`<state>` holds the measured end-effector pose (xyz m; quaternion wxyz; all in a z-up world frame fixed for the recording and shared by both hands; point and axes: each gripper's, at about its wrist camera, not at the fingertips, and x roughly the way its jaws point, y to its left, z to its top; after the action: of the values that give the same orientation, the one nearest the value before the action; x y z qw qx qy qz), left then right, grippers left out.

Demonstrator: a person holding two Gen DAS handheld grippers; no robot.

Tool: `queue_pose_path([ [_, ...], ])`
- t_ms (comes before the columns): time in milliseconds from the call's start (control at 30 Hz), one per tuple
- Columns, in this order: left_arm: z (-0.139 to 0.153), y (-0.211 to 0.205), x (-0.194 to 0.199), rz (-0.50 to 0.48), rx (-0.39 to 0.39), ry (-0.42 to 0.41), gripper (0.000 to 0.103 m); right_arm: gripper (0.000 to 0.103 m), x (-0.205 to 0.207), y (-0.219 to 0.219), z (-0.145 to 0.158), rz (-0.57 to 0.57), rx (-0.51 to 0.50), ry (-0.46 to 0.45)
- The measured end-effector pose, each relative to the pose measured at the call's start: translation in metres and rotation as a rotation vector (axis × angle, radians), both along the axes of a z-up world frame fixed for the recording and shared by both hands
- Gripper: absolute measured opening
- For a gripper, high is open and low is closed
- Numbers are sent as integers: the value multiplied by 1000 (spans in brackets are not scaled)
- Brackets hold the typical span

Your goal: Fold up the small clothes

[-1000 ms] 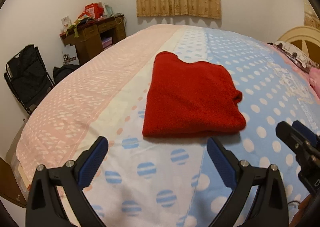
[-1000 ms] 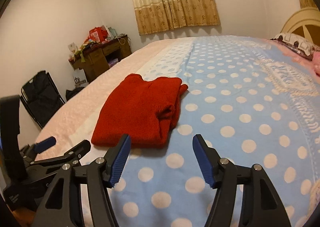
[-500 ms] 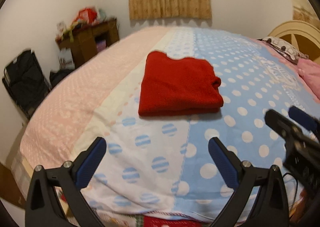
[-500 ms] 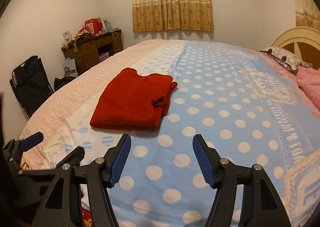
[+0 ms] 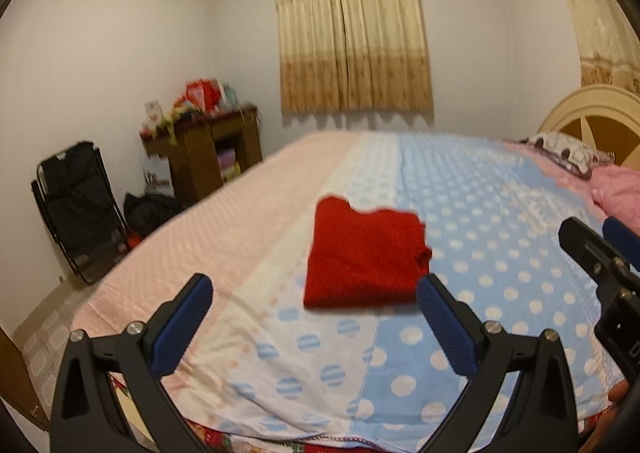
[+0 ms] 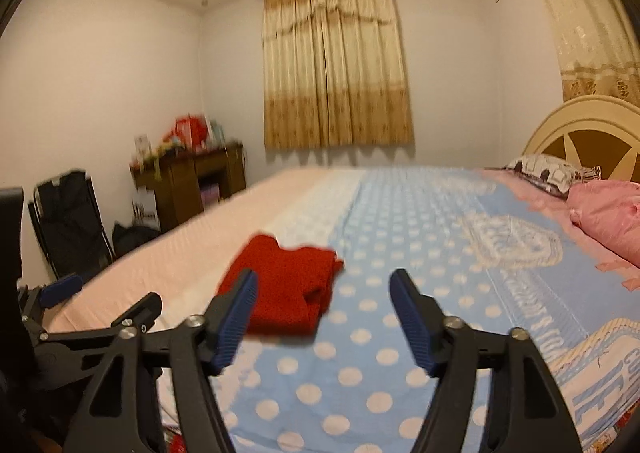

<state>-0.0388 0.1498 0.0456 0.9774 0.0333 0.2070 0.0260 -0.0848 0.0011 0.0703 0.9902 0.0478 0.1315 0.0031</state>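
A folded red garment (image 5: 366, 253) lies flat on the polka-dot bedspread (image 5: 500, 253), well beyond both grippers. My left gripper (image 5: 314, 287) stands open above the bed's near edge with nothing between its fingers. In the right wrist view the same red garment (image 6: 288, 293) sits ahead and to the left. My right gripper (image 6: 324, 285) is open and its jaws are opening further, with nothing between them. The right gripper also shows at the right edge of the left wrist view, and the left gripper (image 6: 104, 309) at the lower left of the right wrist view.
The bed's pink half (image 5: 224, 221) runs along the left. A wooden desk (image 5: 204, 157) with clutter, a black folding chair (image 5: 80, 213) and a dark bag stand by the left wall. Pink bedding (image 6: 604, 217) and a cream headboard (image 6: 580, 133) are at the right.
Both grippers have pulled back and risen away from the red garment, which now looks smaller and farther. The right gripper's jaws have spread wider. The garment has not moved.
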Motion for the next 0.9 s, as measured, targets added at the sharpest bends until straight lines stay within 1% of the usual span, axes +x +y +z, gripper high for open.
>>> queue_pose_path([
  [67,7,0,-7,7,14,-45,103,77,-9,1,8,5,8,-45],
  [167,13,-2,-16,19,38,-100,103,78,-18,3,13,4,0,-81],
  [267,17,-3,-21,10,37,-125,103,79,-19,4,12,-5,-4,-77],
  [400,18,-4,-25,-4,21,-131,103,79,-18,-2,10,-12,15,-56],
  [533,18,-5,-26,7,31,-132,103,79,-21,-2,10,-10,24,-59],
  [700,20,-6,-28,7,17,-143,103,79,-21,-2,10,-11,17,-61],
  [900,21,-8,-29,9,28,-133,103,79,-15,-4,6,-8,29,-37],
])
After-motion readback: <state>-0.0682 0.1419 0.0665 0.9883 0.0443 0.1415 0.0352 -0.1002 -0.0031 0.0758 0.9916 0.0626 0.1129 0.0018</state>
